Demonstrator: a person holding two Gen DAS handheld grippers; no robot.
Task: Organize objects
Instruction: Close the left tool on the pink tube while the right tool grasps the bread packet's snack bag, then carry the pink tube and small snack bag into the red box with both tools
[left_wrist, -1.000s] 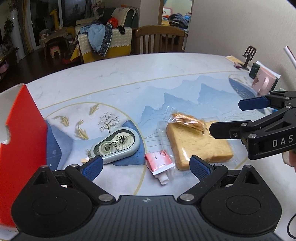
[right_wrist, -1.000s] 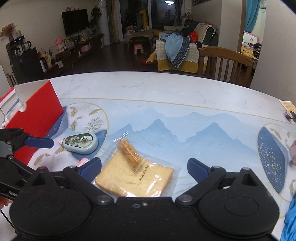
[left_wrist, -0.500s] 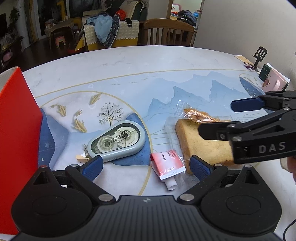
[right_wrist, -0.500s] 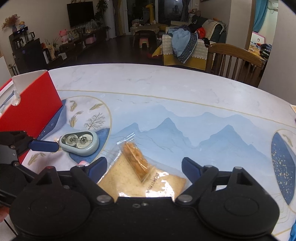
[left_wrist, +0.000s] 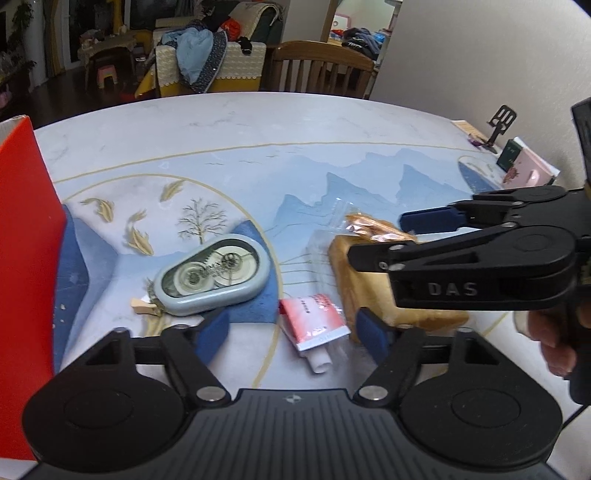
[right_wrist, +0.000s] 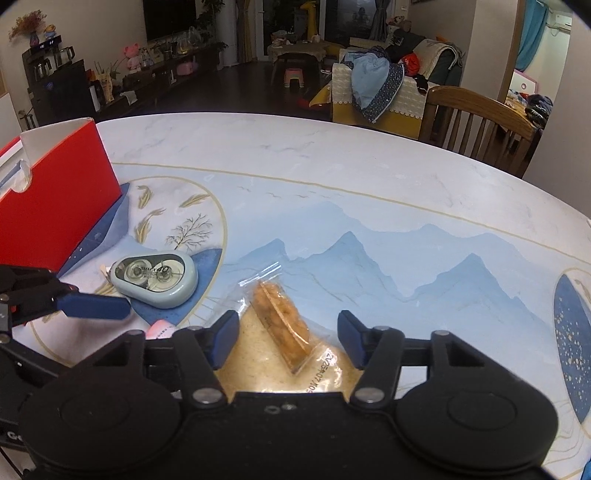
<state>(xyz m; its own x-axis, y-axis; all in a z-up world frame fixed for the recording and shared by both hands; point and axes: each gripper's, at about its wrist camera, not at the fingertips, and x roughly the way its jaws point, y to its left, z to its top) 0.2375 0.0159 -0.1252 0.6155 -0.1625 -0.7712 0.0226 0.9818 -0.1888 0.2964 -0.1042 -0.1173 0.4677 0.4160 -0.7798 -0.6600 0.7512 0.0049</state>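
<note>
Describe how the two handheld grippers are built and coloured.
Both the left gripper and the right gripper are matte black with blue pads on their jaws, round pivot housings, silver screws and a ribbed body. The right one, seen side-on from the left wrist view, carries raised "DAS" lettering.

soft indoor light, dim background room, slight motion blur, strong fisheye edge curvature

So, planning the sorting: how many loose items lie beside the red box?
4: tape dispenser nearest box, clothespin at its tip, red tube middle, wrapped bread right. More may be hidden.
</note>
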